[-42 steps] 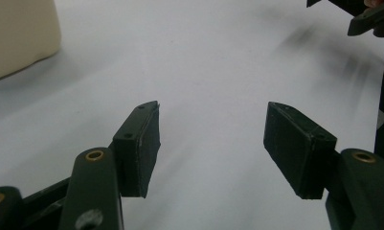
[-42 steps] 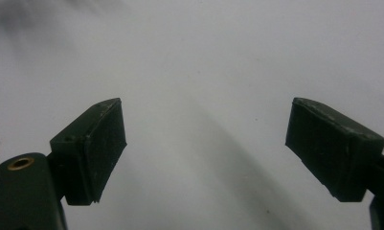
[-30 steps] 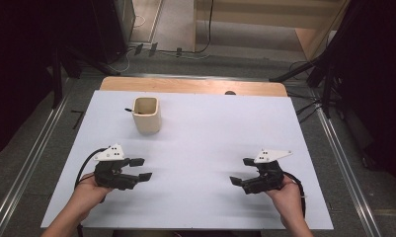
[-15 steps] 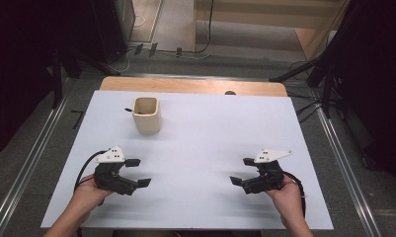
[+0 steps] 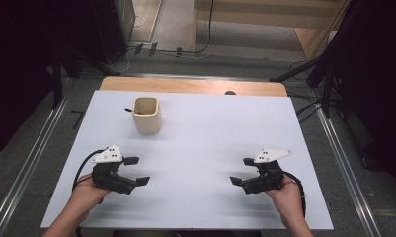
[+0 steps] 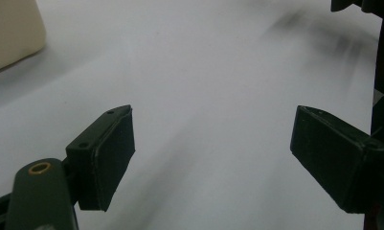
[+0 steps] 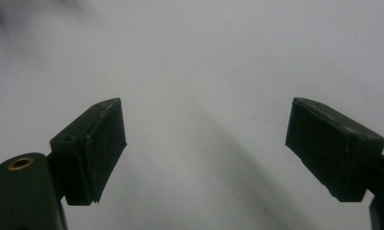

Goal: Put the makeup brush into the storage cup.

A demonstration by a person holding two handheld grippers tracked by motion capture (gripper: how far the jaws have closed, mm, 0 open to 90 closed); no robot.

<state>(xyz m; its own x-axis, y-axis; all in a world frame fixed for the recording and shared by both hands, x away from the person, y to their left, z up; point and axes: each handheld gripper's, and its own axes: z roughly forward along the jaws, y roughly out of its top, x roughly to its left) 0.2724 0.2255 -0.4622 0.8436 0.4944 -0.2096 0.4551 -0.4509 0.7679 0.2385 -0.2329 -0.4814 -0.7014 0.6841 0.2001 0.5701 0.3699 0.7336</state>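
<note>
White table sheet (image 5: 205,148) spans the high view, with a wooden strip (image 5: 193,85) along its 12 o'clock edge. Beige square-mouthed cup (image 5: 146,114) stands upright toward 11 o'clock, something dark and thin at its rim, too small to identify. Left gripper (image 5: 137,171) rests low at 7 o'clock, jaws spread wide and empty; the cup's corner (image 6: 12,33) appears at 10 o'clock in the left gripper view, well apart from the jaws. Right gripper (image 5: 242,171) sits at 5 o'clock, likewise released, with bare sheet (image 7: 194,62) between its jaws. Judged progress: nothing grasped yet; the cup stands untouched, so approach, grasp and any handling all remain.
</note>
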